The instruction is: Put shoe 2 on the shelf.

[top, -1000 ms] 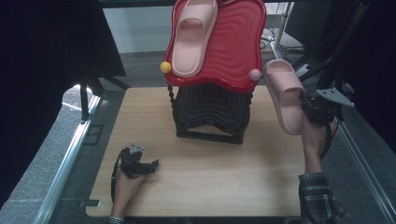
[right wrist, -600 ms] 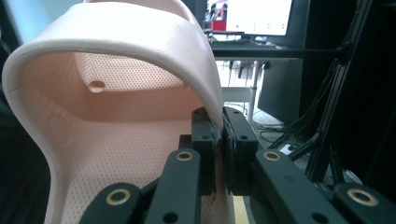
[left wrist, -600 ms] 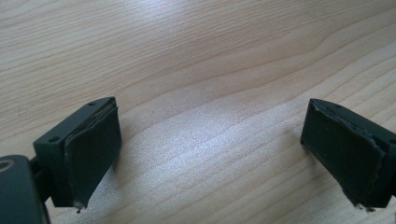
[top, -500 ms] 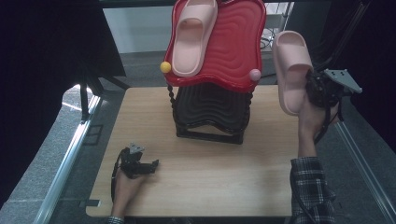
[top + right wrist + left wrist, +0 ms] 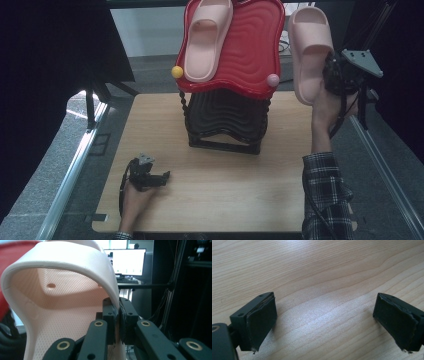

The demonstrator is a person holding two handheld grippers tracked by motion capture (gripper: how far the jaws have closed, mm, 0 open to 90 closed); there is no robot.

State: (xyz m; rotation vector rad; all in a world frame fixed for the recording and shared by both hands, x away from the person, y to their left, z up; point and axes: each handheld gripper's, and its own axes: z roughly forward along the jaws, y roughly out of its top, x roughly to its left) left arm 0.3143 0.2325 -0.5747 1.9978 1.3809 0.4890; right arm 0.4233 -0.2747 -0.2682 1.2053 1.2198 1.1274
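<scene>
A pink slipper (image 5: 207, 37) lies on the left half of the red top tray (image 5: 250, 55) of a two-tier rack. Its mate, a second pink slipper (image 5: 310, 50), hangs in the air just right of that tray, level with it, toe up. My right gripper (image 5: 332, 75) is shut on the edge of that slipper's strap (image 5: 105, 280), the pads pinching the strap (image 5: 117, 312). My left gripper (image 5: 162, 177) rests near the front left of the wooden table (image 5: 165, 130), jaws wide open over bare wood (image 5: 324, 312).
The rack's black lower tier (image 5: 225, 117) stands at the table's back middle, with a yellow knob (image 5: 177, 71) and a pink knob (image 5: 272, 80) at the red tray's front corners. Metal frame rails (image 5: 75, 165) run along both table sides. A lit monitor (image 5: 125, 261) stands beyond.
My right gripper has lifted the held slipper from beside the rack's lower tier up to the red tray's height. The left gripper has not moved.
</scene>
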